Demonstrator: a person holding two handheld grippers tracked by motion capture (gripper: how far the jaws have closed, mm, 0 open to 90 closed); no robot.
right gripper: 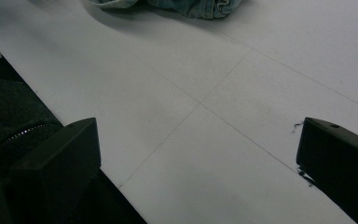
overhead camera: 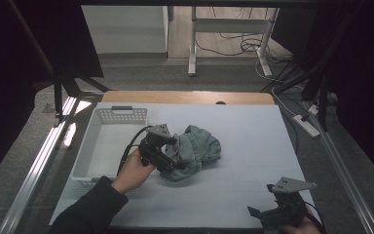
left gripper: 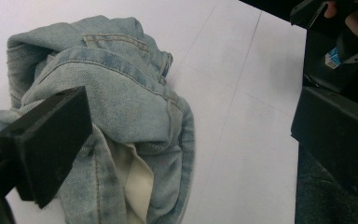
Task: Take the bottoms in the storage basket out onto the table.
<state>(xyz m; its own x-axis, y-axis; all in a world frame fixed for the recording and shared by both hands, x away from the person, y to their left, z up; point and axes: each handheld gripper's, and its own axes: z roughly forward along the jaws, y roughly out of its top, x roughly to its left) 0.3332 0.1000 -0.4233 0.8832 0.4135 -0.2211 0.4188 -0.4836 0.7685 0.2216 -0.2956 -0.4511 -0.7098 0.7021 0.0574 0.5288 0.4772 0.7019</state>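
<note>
Crumpled denim garment (overhead camera: 195,151) lies mid-table on the white table (overhead camera: 243,146), just right of the white basket (overhead camera: 104,141). Left gripper (overhead camera: 168,156) sits at the garment's left edge, jaws spread wide, one jaw over the denim (left gripper: 121,93); nothing clamped. Right gripper (overhead camera: 272,212) is at the near right corner, well apart from the garment, jaws wide open over bare table, denim (right gripper: 191,7) far ahead of it.
</note>
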